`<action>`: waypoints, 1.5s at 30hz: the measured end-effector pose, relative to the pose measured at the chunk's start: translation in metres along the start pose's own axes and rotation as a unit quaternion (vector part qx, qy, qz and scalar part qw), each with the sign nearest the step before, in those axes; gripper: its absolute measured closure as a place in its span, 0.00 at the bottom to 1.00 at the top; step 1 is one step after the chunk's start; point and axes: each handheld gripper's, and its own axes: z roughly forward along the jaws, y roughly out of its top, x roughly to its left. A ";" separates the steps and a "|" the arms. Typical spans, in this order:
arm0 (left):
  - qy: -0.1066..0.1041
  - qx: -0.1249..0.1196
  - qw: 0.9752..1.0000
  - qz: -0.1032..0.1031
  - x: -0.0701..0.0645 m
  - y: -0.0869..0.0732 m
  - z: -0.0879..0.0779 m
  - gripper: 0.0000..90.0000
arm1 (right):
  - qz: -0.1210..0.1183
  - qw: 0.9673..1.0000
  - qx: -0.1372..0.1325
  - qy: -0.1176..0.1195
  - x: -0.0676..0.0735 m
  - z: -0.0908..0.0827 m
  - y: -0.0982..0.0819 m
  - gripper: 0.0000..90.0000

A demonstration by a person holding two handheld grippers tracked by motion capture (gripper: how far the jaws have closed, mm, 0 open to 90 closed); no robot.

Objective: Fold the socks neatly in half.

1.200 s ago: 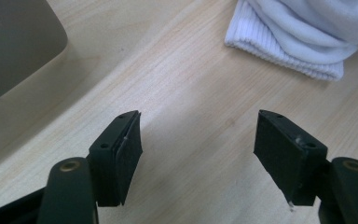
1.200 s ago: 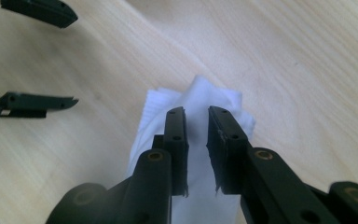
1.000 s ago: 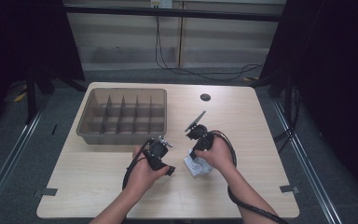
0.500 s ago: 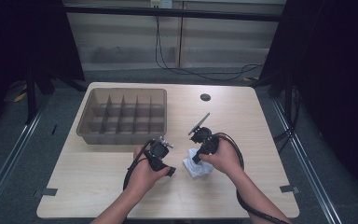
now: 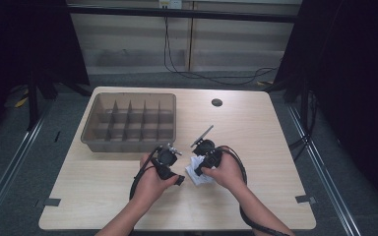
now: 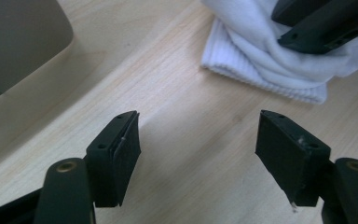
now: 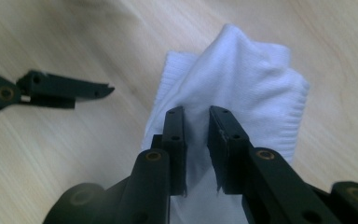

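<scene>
Sock (image 7: 242, 88): bunched on worktop (image 5: 275, 128), beside tray (image 5: 130, 123).
Right claw (image 7: 196, 114): I've clamped its fold.
Left claw (image 6: 198, 140): apart, empty.
Risk: thin pinch, fabric slips.

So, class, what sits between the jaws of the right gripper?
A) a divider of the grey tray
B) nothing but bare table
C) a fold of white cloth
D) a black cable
C: in the right gripper view the right gripper has its jaws pinched on a raised fold of the white cloth.

Even overhead light, dark surroundings, soft close-ups.
</scene>
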 end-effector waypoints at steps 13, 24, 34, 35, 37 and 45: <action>-0.005 0.000 1.000 0.001 0.000 0.000 0.000 0.34 | 0.023 0.999 -0.017 -0.027 -0.021 -0.033 -0.004 0.80; -0.003 0.007 1.000 -0.003 0.001 0.000 0.002 0.34 | 0.064 0.997 -0.015 -0.050 -0.056 -0.030 -0.022 0.79; -0.005 -0.002 1.000 -0.008 0.004 0.003 -0.008 0.32 | 0.038 0.999 -0.014 -0.022 -0.030 -0.015 -0.027 0.78; -0.005 -0.006 1.000 -0.011 0.005 0.004 -0.010 0.32 | 0.035 0.999 -0.014 -0.018 -0.027 -0.014 -0.027 0.78; -0.006 -0.013 1.000 -0.019 0.008 0.006 -0.015 0.31 | 0.033 0.999 -0.014 -0.014 -0.022 -0.012 -0.028 0.77; 0.001 -0.020 0.999 -0.029 0.015 0.023 -0.025 0.30 | 0.022 1.000 -0.014 -0.005 -0.009 -0.005 -0.023 0.76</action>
